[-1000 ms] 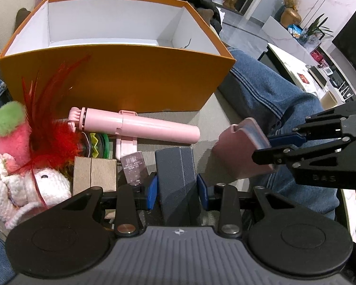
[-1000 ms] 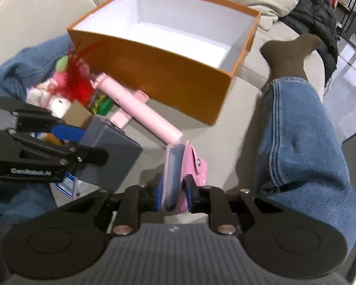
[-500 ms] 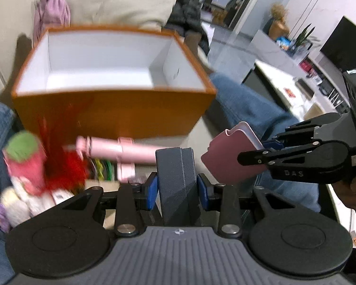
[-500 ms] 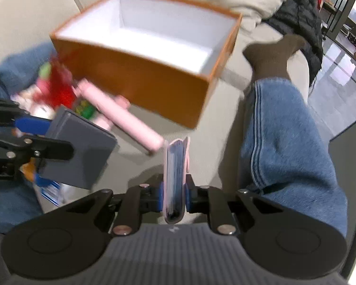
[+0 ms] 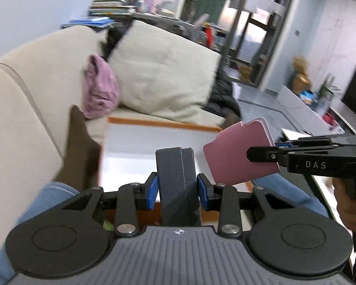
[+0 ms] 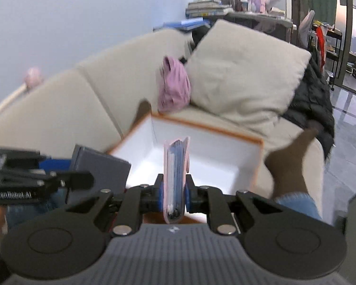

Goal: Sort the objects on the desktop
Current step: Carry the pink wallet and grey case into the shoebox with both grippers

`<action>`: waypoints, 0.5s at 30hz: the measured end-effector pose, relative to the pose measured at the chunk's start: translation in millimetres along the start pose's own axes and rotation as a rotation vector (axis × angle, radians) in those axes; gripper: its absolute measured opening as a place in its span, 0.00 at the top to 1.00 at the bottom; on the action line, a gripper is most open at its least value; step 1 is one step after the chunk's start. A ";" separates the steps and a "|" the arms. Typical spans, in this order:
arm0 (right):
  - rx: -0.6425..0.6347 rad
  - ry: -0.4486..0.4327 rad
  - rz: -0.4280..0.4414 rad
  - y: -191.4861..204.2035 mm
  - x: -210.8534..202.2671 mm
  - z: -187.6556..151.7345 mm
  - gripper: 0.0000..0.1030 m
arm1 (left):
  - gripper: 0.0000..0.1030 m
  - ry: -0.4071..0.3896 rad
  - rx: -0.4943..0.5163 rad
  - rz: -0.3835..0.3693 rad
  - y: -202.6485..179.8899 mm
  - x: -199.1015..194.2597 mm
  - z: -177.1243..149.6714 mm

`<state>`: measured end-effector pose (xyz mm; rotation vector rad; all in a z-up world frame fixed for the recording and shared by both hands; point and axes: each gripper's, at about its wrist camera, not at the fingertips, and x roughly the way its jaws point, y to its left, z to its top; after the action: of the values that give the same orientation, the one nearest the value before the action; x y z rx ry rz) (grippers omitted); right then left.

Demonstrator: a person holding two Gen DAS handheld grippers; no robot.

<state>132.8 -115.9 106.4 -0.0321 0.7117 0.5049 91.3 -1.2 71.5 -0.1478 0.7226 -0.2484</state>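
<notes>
1. Low in the centre of the left wrist view, the left tool (image 5: 177,191) is clamped on a dark grey case (image 5: 178,185); its blue pads (image 5: 152,191) press both flanks of the case, which stands upright on edge
2. In the right wrist view the same grey case shows at the left of the frame, held in front of the near left corner of the box
3. Low in the centre of the right wrist view, the right tool (image 6: 175,193) grips a pink card wallet (image 6: 176,178) edge-on, spine down, with bluish card edges showing between its pink covers
4. In the left wrist view that wallet appears right of centre as a flat pink panel, tilted, pinched by the black fingers of the right tool entering from the right edge; part of a hand (image 5: 350,204) is on the handle at the lower right
5. An orange box (image 6: 258,166) with a white inside sits open on a beige sofa (image 6: 59,109), in the middle of both views, behind and below the two held things
6. A large cream cushion (image 6: 246,76) leans on the sofa back above the box, with a crumpled pink-purple cloth (image 6: 174,85) just to its left
7. A dark sock (image 6: 289,163) and blue denim (image 6: 299,203) lie just right of the box in the right wrist view
8. Both views are blurred, so fine detail is unclear
</notes>
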 end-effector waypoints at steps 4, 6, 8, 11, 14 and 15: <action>0.031 0.001 0.021 7.7 39.2 19.4 0.83 | 0.62 0.000 -0.003 0.049 20.3 19.6 16.0; 0.052 0.024 0.029 7.6 59.5 24.6 0.83 | 0.62 0.019 0.011 0.055 28.7 31.1 21.9; 0.075 0.052 0.033 6.1 79.9 27.6 0.83 | 0.62 0.044 0.011 0.060 37.8 40.8 25.0; 0.108 0.100 0.030 0.8 110.3 28.2 0.83 | 0.62 0.084 0.019 0.065 50.6 58.8 27.0; 0.148 0.161 0.036 -5.3 139.3 25.8 0.83 | 0.62 0.129 0.021 0.075 65.0 76.2 23.2; 0.161 0.181 0.042 -7.5 147.3 24.0 0.83 | 0.62 0.136 0.023 0.079 69.2 80.4 21.9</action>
<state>245.7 -54.0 30.6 0.0885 0.9303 0.4870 176.0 44.2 21.7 -0.0804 0.8586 -0.1930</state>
